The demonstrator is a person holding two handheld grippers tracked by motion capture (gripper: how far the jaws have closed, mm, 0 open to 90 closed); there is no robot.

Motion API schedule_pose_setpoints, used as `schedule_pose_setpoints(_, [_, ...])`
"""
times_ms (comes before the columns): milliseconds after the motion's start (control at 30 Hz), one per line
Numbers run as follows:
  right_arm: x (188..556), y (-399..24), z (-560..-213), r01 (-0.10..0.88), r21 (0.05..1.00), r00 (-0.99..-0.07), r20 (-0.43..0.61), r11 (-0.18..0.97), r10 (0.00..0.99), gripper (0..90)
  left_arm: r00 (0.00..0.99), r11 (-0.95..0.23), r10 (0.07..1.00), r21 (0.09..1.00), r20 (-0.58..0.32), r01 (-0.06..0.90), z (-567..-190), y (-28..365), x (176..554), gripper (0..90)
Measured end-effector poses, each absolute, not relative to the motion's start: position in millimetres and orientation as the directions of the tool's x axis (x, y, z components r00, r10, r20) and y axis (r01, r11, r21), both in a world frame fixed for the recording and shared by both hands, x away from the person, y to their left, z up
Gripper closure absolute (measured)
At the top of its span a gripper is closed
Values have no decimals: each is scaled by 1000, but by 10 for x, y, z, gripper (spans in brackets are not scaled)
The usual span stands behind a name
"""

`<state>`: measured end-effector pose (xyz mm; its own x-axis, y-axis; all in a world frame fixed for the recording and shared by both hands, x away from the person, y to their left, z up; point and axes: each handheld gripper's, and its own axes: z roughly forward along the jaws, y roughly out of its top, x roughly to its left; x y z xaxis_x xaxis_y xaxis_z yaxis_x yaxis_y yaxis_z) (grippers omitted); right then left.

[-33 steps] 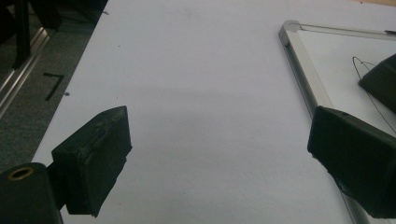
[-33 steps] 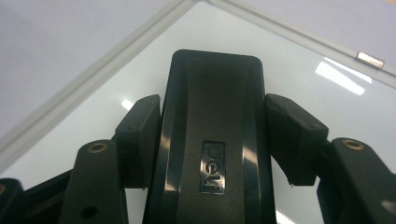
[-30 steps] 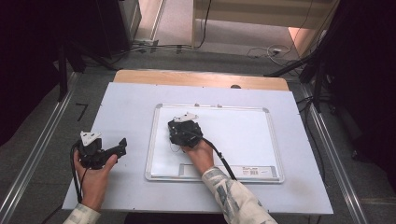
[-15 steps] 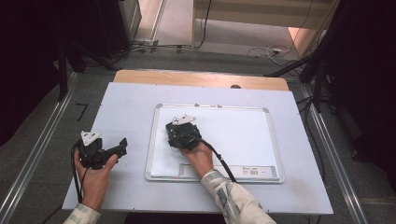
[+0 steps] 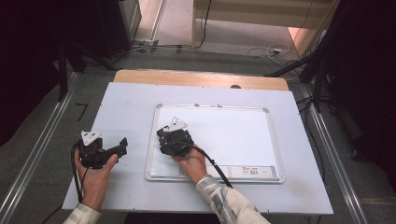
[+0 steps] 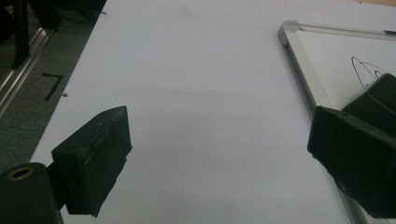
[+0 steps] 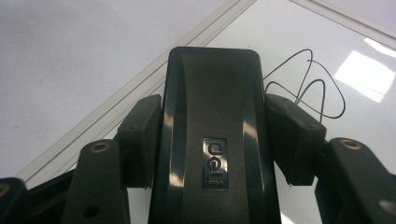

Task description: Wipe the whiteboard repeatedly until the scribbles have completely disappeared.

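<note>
Black eraser (image 7: 212,140), white board (image 5: 233,135) with silver frame, pale table (image 5: 126,102)

Eraser (image 7: 212,140) base cut off by frame edge; barcode label (image 5: 250,171) print perhaps too small.

Drew the right tongs (image 5: 169,134), clamped on the black plastic block eraser (image 7: 212,140), a little way back toward the person and leftward across the silver-framed whiteboard (image 5: 233,140). Brought them closer to that board's left frame than a second ago. Uncovered the thin black looped pen scribble (image 5: 175,120), now lying just beyond the eraser's far end.
</note>
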<state>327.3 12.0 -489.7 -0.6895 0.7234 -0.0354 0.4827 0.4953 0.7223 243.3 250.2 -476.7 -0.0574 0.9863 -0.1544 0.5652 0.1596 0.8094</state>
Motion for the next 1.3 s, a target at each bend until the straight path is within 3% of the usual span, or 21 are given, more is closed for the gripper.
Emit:
schedule_pose_setpoints(900, [3876,-392,-4871,560,726,-547,-38,399,836,380,-69,172,984,808,-161,564,-4772,2541,2407,65])
schedule_pose_setpoints(1300, [3976,-345,-4869,563,728,-527,-49,392,849,381,-63,167,985,806,-160,568,-4779,2516,2435,65])
